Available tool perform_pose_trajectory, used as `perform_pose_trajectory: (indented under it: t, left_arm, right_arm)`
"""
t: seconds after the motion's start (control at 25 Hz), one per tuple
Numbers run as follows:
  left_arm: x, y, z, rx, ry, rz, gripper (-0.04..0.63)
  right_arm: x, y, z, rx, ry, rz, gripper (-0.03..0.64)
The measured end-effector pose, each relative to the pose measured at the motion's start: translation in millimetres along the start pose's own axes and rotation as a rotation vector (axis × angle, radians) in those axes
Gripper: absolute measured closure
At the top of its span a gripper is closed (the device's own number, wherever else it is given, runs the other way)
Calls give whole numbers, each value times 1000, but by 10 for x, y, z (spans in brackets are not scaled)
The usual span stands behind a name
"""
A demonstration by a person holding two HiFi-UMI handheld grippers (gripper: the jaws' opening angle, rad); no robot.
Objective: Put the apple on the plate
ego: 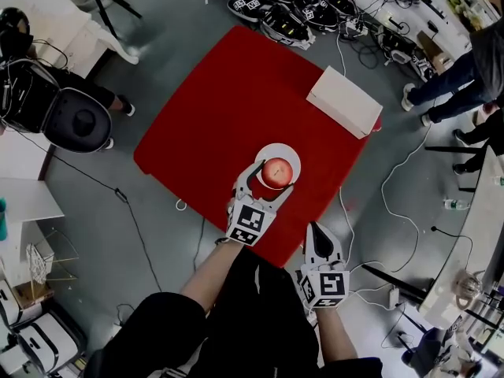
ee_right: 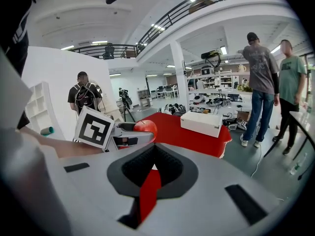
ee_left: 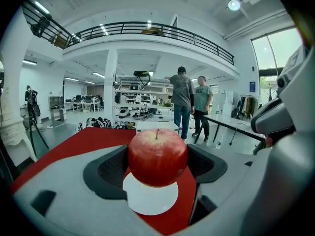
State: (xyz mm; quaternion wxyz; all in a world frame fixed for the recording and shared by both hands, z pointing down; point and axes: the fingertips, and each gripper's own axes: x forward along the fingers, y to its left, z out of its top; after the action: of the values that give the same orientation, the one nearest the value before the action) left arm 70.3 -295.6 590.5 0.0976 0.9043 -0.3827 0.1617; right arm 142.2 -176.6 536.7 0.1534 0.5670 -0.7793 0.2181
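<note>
Apple (ee_left: 157, 156), stem pointing straight up, sits clenched in my left tool (ego: 274, 176) over the white plate (ego: 277, 148) on the red worktop (ego: 236, 93); my right tool (ego: 316, 230) is closed, empty.

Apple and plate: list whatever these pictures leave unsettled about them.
- Contact: the apple hides its own underside in the left gripper view; the head view looks straight down. Resting or lifted: cannot tell.
- Far rim of the plate: behind the apple, left gripper view.
</note>
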Motion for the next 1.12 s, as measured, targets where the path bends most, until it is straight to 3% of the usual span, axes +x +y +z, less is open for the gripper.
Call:
perform_pose_trajectory:
  t: [0.76, 1.12]
  left_arm:
    - [748, 222, -860, -7, 154, 32, 215]
    - [772, 248, -1105, -32, 206, 17, 215]
  right_arm:
    - [-7, -255, -393, 59, 89, -29, 609]
    - [78, -210, -443, 69, 109, -19, 609]
